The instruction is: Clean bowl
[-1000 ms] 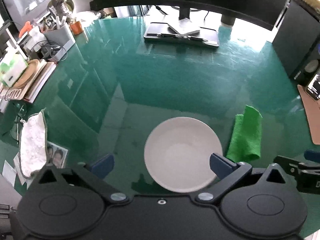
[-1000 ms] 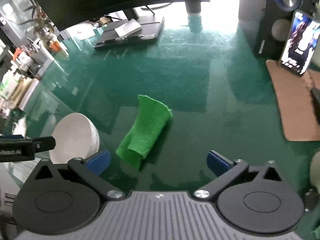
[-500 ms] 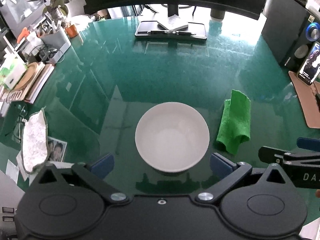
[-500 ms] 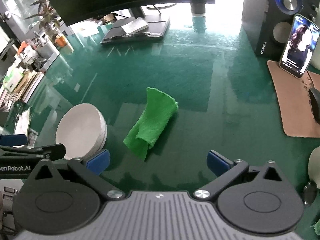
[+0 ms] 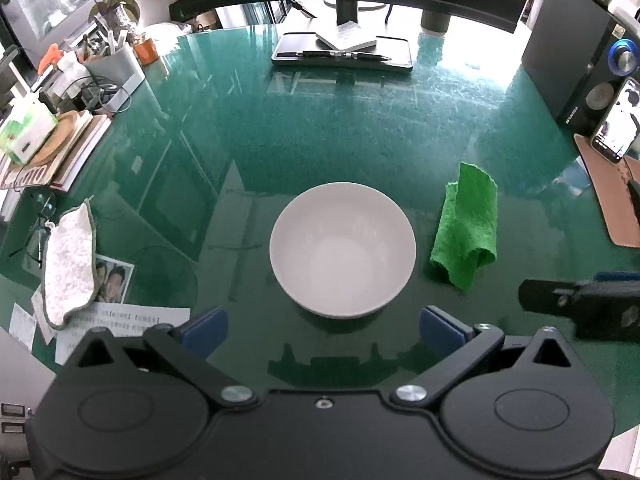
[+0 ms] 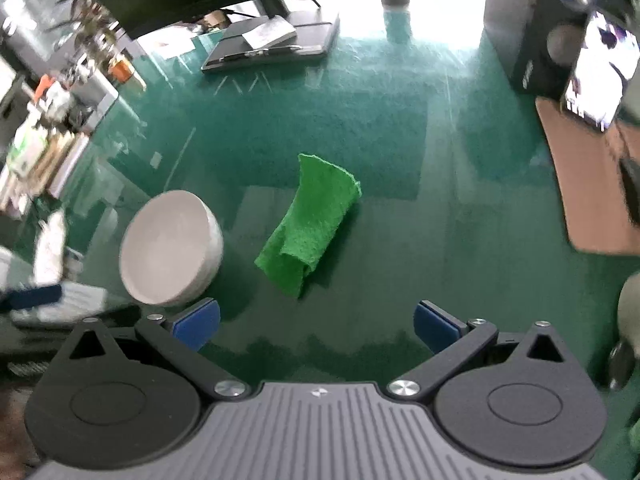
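Here I am above the green glass desk (image 5: pixel 360 152), both tools empty and spread wide. My left gripper (image 5: pixel 322 326) hangs over the white bowl (image 5: pixel 343 255), which sits upright dead ahead at twelve o'clock between my blue pads (image 5: pixel 204 330), untouched. Off at three o'clock from the bowl, just beside it but not touching, lies the green cloth (image 5: pixel 468 226), loosely folded with one end curled over.

From my right gripper (image 6: pixel 316 326), jaws also wide and holding nothing, the cloth (image 6: pixel 310 226) lies straight ahead at twelve and the bowl (image 6: pixel 170 248) at ten.

My read on handling: the bowl looks glazed and hard, so slick, rigid and chippable, and on glass it will likely skate if pushed. I'd pinch its rim, one pad inside, one outside, on the near wall. The cloth looks soft and limp; I'd bite the raised fold nearest me, where there is bulk to catch. Nothing wiped yet, I judge.
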Demonstrator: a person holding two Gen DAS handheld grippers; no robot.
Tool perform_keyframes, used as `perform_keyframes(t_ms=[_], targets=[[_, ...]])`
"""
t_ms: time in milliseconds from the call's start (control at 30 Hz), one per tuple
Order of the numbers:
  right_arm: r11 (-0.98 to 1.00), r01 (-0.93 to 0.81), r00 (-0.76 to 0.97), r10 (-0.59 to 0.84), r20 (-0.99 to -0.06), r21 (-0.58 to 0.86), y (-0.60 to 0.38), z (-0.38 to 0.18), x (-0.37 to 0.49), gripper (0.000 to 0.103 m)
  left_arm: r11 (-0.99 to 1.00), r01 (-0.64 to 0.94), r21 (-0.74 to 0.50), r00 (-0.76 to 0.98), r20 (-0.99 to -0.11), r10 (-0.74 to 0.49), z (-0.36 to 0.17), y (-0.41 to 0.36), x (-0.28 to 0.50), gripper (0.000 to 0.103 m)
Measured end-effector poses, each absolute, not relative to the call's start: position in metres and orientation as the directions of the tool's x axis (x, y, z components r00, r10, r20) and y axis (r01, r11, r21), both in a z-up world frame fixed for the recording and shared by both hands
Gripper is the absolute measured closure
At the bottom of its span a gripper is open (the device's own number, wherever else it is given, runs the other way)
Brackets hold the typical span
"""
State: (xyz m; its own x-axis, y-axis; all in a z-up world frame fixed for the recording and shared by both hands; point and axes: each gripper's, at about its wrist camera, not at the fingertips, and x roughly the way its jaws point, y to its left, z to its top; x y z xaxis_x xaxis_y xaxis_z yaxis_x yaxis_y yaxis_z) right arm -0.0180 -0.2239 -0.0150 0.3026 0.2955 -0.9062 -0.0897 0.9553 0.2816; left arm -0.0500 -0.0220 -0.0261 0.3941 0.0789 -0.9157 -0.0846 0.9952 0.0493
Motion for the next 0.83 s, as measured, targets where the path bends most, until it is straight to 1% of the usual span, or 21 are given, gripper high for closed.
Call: perform_keyframes(t_ms=[67,100,167,233,333,833], targets=[[0.95,-0.051,0.294,0.31,-0.904,0.309,-0.225,-0.008,-0.02,0.0,0.995,-0.091,0.052,0.396,-0.915,0.084,-0.026,-0.022,-0.051,0.001],[0.953,-0.054,0.303,0.299,-0.905,0.297,-0.224,-0.006,-0.021,0.0,0.994,-0.094,0.051,0.396,-0.914,0.084,-0.026,-0.021,-0.052,0.001],[0.977,-0.067,0.327,0.215,-0.92,0.205,-0.217,-0.003,-0.026,0.0,0.994,-0.101,0.049,0.398,-0.914,0.086,-0.025,-0.02,-0.052,0.001],[0.985,-0.077,0.296,0.17,-0.94,0.155,-0.212,-0.007,-0.026,0.0,0.993,-0.106,0.048,0.398,-0.913,0.087,-0.024,-0.019,-0.053,0.001],[0.982,-0.072,0.259,0.186,-0.948,0.173,-0.211,-0.014,-0.028,0.0,0.993,-0.111,0.046,0.398,-0.913,0.086,-0.024,-0.018,-0.053,0.001],[0.984,-0.061,0.259,0.177,-0.95,0.167,-0.214,-0.014,-0.027,0.0,0.991,-0.132,0.03,0.404,-0.911,0.081,-0.022,-0.014,-0.053,0.0]])
